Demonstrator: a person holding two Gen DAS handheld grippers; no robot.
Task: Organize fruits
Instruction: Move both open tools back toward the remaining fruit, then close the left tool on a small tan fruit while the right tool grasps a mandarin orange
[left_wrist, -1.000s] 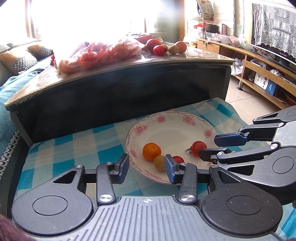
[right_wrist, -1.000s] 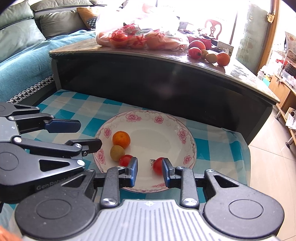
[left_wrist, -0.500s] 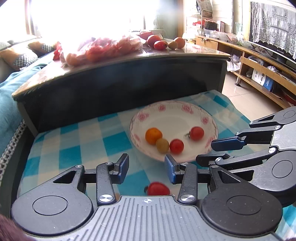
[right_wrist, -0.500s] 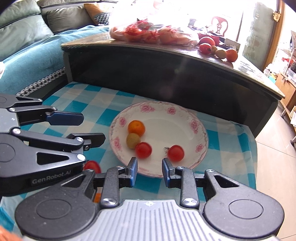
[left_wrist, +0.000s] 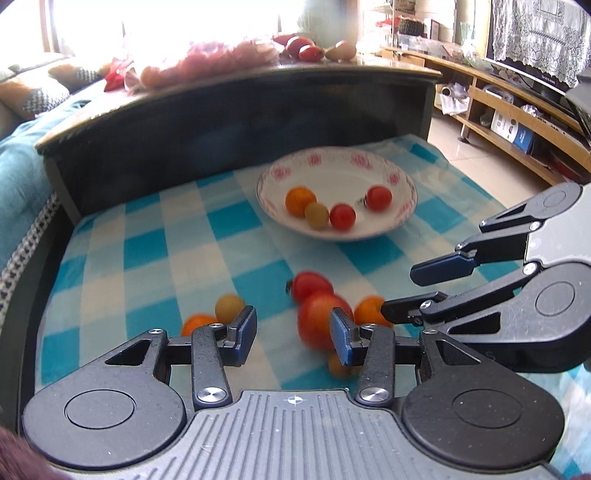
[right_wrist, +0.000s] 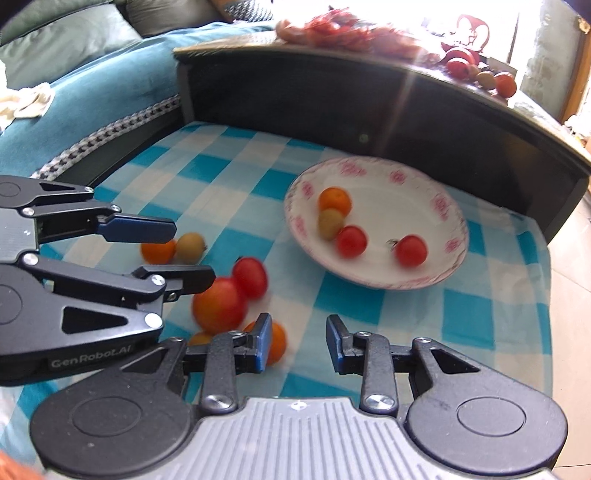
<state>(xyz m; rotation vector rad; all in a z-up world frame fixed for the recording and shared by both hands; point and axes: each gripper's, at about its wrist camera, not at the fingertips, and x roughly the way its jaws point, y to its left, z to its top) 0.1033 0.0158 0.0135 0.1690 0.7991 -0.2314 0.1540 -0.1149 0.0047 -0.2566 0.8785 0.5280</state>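
Left tool: black, blue-padded, jaws apart, nothing between them; hovering low over the blue-and-white checked cloth on the bench.

Right tool: same make, jaws apart, nothing held; seen in the left view alongside on the right.

Loose fruit on the cloth, nearest group, just ahead of both tools:
- large red-orange tomato, blurred, partly behind the left tool's right pad.
- smaller red tomato, touching the large one on its far side.
- small orange fruit to the right of the large tomato, close to the right tool's lower finger.
- small orange fruit, mostly hidden under the left tool.

Second group, further left on the cloth:
- small orange fruit and yellow-green round fruit, touching or nearly so, apart from the tomatoes.

White shallow plate with pink flower rim, further back on the cloth, well apart from the loose fruit. Contents:
- one orange fruit.
- one yellow-green fruit against it.
- one red cherry tomato beside that.
- one red cherry tomato with stem set apart to the right.

Dark raised table edge behind the plate; on top, a clear plastic bag of red and orange fruit and a few loose fruits, overexposed.
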